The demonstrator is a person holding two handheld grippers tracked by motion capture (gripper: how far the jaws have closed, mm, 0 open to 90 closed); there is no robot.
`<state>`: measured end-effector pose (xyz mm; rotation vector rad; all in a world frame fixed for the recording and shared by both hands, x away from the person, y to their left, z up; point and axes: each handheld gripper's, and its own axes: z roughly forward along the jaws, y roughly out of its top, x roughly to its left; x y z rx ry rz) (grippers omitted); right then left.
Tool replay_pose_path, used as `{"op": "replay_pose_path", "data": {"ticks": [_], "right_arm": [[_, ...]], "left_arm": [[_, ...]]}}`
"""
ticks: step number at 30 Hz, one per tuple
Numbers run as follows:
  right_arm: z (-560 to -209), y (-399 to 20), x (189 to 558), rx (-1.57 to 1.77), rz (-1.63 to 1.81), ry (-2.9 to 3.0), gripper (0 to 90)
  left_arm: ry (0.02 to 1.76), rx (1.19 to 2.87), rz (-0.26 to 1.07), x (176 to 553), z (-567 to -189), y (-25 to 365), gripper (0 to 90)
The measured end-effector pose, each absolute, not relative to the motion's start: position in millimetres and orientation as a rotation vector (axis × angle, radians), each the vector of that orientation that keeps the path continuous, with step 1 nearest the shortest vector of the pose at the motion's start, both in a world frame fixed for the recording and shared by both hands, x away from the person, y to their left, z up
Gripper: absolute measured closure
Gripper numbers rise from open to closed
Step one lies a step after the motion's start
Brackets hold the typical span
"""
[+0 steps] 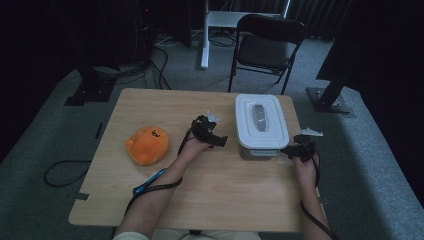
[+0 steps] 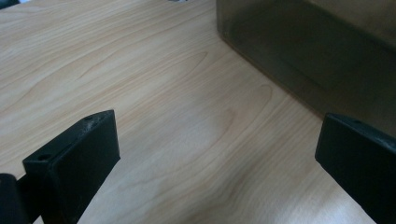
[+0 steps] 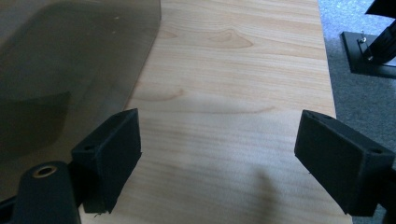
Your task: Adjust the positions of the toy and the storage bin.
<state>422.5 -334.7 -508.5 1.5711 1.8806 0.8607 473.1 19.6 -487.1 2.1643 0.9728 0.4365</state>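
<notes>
A clear plastic container (image 1: 255,147) with a white lid (image 1: 261,120) stands on the wooden table (image 1: 220,190) at the right. An orange plush toy (image 1: 147,145) lies at the left. My left gripper (image 1: 218,138) is held just left of the container, jaws wide open over bare wood; in the left gripper view (image 2: 217,161) the container's smoky wall (image 2: 303,51) rises at the upper right. My right gripper (image 1: 291,150) sits at the container's near right corner, open; in the right gripper view (image 3: 219,161) the container wall (image 3: 70,70) stands at the left beside its left jaw.
A black folding chair (image 1: 265,47) stands beyond the table's far edge. Black stand bases (image 1: 330,100) sit on the grey carpet at right and at left (image 1: 92,90). A blue pen-like object (image 1: 150,181) lies by the left forearm. The table's right edge (image 3: 327,84) runs close to my right gripper.
</notes>
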Motion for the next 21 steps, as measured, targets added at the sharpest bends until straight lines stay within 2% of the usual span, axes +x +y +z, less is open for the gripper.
{"op": "replay_pose_path", "data": {"ticks": [5,10,21], "right_arm": [[-510,-337,432,1.587,0.842,1.885,14.0],[-505,-336,438,1.567,0.831,1.899,14.2],[-497,-330,449,1.557,0.855,1.940,16.3]], "left_arm": [[0.994,2.165,0.418,481,-491,9,0.4],[1.015,2.192,0.471,492,-494,-1,0.4],[1.022,2.162,0.477,499,-490,-12,0.6]]}}
